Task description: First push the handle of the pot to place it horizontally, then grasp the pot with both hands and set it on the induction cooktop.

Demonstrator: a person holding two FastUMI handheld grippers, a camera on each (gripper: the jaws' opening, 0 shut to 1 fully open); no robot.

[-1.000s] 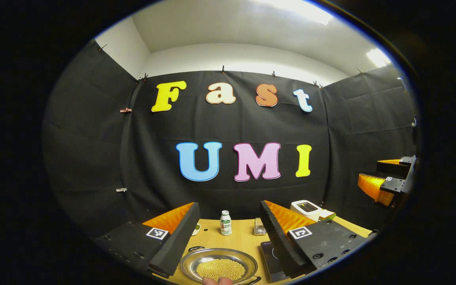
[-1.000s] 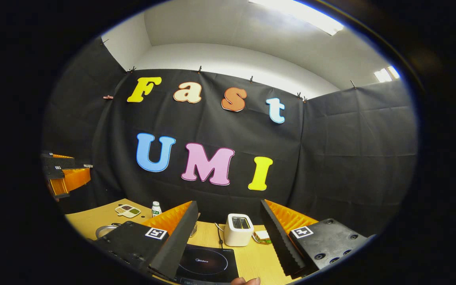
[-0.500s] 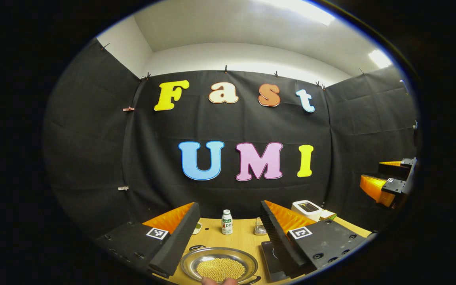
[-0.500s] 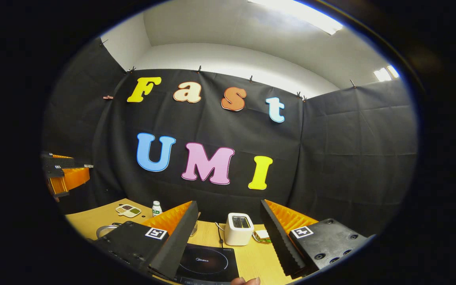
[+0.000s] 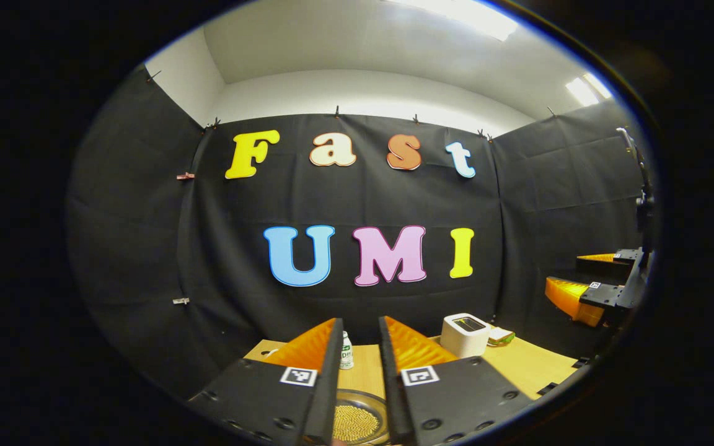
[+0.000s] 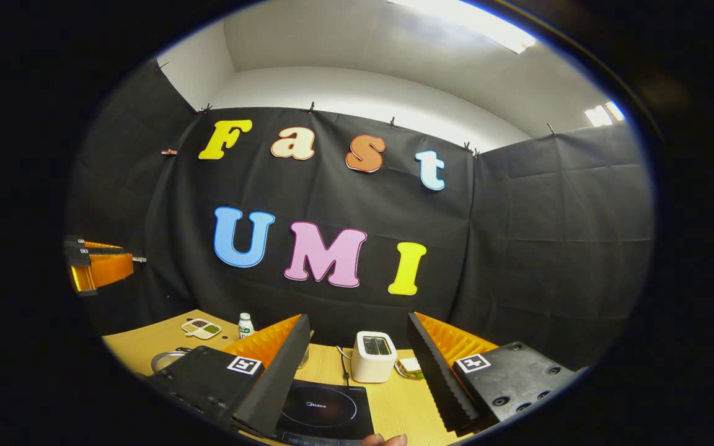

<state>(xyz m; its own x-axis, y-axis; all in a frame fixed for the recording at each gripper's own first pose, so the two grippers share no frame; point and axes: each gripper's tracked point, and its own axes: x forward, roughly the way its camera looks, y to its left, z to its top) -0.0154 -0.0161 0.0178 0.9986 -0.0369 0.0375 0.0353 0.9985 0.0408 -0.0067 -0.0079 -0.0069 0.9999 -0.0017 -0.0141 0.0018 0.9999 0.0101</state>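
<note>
A shallow steel pot (image 5: 357, 422) holding yellow grains sits on the wooden table just below my left gripper (image 5: 360, 322), whose fingers stand close together with nothing between them. The pot's handles are hidden behind those fingers. In the right gripper view the pot's rim (image 6: 165, 359) peeks out at the left, behind a finger. My right gripper (image 6: 358, 316) hangs open above the black induction cooktop (image 6: 323, 412). The left gripper (image 6: 123, 259) shows at the far left of that view, and the right gripper (image 5: 571, 275) shows at the far right of the left gripper view.
A white toaster (image 6: 374, 358) stands behind the cooktop with a small packet (image 6: 408, 367) beside it. A little bottle (image 6: 245, 325) and a sectioned dish (image 6: 201, 328) sit at the back left of the table (image 6: 406, 402). A person's fingertip (image 6: 385, 440) shows at the bottom edge.
My left gripper's fingers have come together from wide open, and its view has swung slightly right. The right gripper has stayed still and open.
</note>
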